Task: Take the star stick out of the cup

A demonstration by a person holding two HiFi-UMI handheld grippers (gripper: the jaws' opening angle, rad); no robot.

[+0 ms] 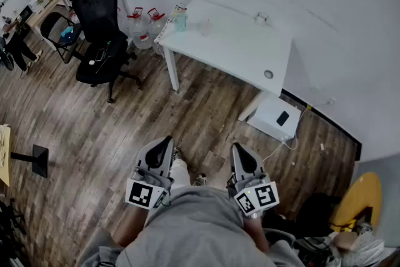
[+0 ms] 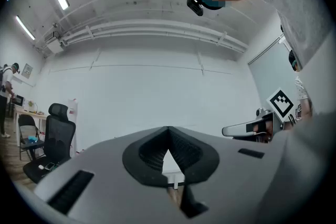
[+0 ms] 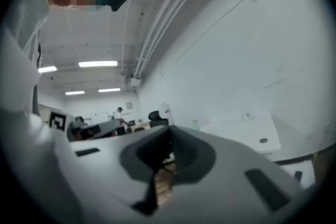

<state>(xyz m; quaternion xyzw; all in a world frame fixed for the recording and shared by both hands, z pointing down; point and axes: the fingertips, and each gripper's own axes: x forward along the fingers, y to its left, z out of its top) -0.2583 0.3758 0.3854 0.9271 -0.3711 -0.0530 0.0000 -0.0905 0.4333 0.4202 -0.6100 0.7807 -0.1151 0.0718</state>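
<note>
A white table (image 1: 237,50) stands far ahead across the wooden floor. On its far left end are a greenish cup-like item (image 1: 180,17) and a small clear cup (image 1: 205,27); at this distance no star stick can be made out. Both grippers are held close to my body, well short of the table. The left gripper (image 1: 167,141) points forward with its jaws together and nothing between them (image 2: 168,134). The right gripper (image 1: 238,148) is beside it, also shut and empty (image 3: 169,136). The right gripper view shows the table (image 3: 247,128) at a distance.
A black office chair (image 1: 100,28) and water jugs (image 1: 140,27) stand left of the table. A white box (image 1: 275,117) with a cable lies on the floor under the table's right end. A yellow object (image 1: 359,200) sits at the lower right, and a person (image 1: 15,40) at the far left.
</note>
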